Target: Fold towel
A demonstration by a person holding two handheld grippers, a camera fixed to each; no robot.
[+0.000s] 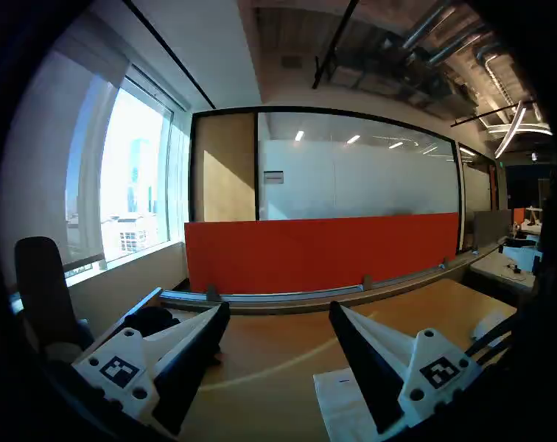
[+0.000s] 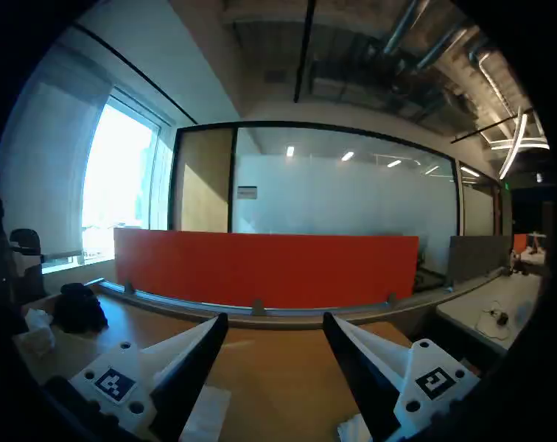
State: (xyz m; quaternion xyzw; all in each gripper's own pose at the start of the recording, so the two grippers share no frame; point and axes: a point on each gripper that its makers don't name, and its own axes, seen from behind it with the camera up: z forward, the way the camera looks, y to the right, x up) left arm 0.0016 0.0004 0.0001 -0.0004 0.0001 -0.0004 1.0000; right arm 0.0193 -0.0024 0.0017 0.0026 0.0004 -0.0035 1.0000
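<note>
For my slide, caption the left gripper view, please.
Open hand-held gripper over a desk, towel below, red divider ahead.

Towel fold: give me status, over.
Left gripper open, empty. Right gripper open, empty. Towel lying on desk, ungripped. Black bundle off left, apart.

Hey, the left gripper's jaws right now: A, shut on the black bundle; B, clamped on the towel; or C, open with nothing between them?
C: on the left gripper the jaws stand wide apart over the desk, and the white towel lies on it, ungripped.
</note>
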